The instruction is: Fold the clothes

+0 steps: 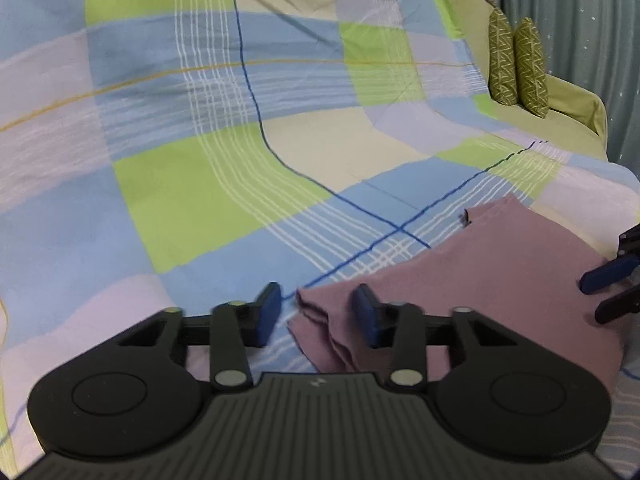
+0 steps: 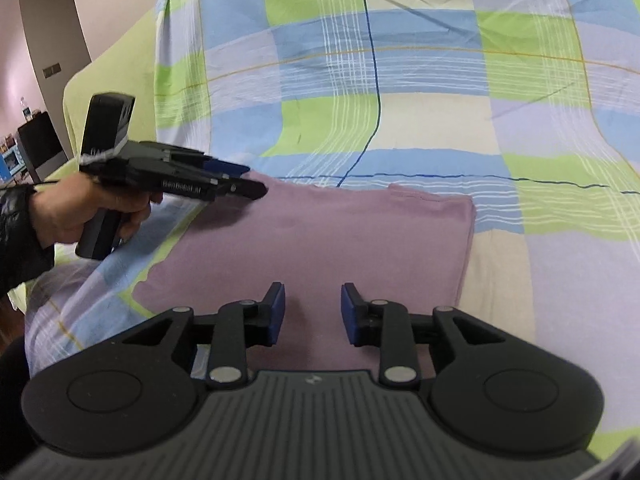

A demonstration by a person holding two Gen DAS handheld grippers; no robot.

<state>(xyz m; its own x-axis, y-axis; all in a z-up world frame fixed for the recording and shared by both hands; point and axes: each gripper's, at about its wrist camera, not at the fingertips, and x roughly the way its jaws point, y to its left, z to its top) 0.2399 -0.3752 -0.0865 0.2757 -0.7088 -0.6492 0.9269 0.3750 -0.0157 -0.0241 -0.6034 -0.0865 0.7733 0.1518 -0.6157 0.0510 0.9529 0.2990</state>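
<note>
A mauve folded garment (image 2: 328, 236) lies flat on a checked sheet (image 2: 400, 80) over a sofa. In the left wrist view it (image 1: 480, 280) sits at lower right, its layered folded edge toward me. My left gripper (image 1: 316, 314) is open, its jaws straddling that folded corner without closing on it. It also shows in the right wrist view (image 2: 244, 184), held by a hand at the garment's left far corner. My right gripper (image 2: 313, 312) is open and empty just above the garment's near edge. Its blue fingertips (image 1: 600, 280) show at the right edge of the left wrist view.
The checked sheet (image 1: 200, 160) covers the sofa seat and backrest. Two olive patterned cushions (image 1: 516, 68) stand at the sofa's right end by a grey curtain (image 1: 580, 20). A wall, a chair and shelves (image 2: 32, 144) lie past the sofa's left arm.
</note>
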